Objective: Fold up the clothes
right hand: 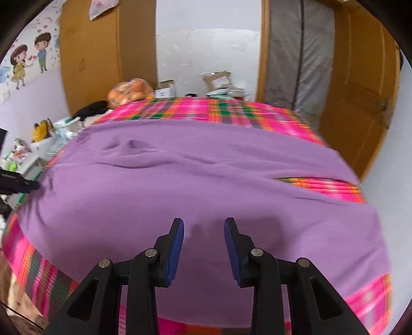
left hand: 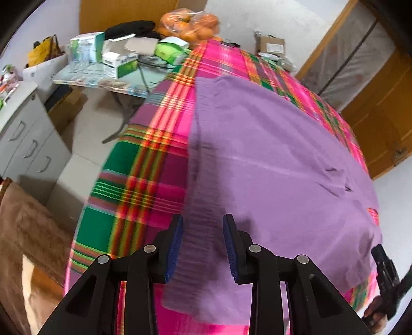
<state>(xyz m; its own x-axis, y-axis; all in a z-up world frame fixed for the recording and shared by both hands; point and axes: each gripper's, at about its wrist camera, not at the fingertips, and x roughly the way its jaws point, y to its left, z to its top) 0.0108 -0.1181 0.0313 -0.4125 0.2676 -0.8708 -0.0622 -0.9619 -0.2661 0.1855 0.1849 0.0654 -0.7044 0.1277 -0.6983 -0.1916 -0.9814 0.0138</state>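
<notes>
A purple garment (left hand: 270, 154) lies spread flat on a pink, green and orange plaid cloth (left hand: 139, 180). My left gripper (left hand: 203, 232) is open and hovers over the garment's ribbed hem edge near its left side, holding nothing. In the right wrist view the same garment (right hand: 193, 185) fills the middle, with a few wrinkles. My right gripper (right hand: 203, 232) is open over the garment's near part, holding nothing. The left gripper's fingertips (right hand: 28, 184) show at the garment's left edge. The right gripper (left hand: 386, 278) shows at the lower right of the left wrist view.
A folding table (left hand: 97, 77) with green and white boxes (left hand: 118, 63) stands beyond the plaid surface. A bag of oranges (left hand: 190, 23) sits at the far end. A grey drawer cabinet (left hand: 25, 139) stands at the left. A wooden door (right hand: 360, 98) is at the right.
</notes>
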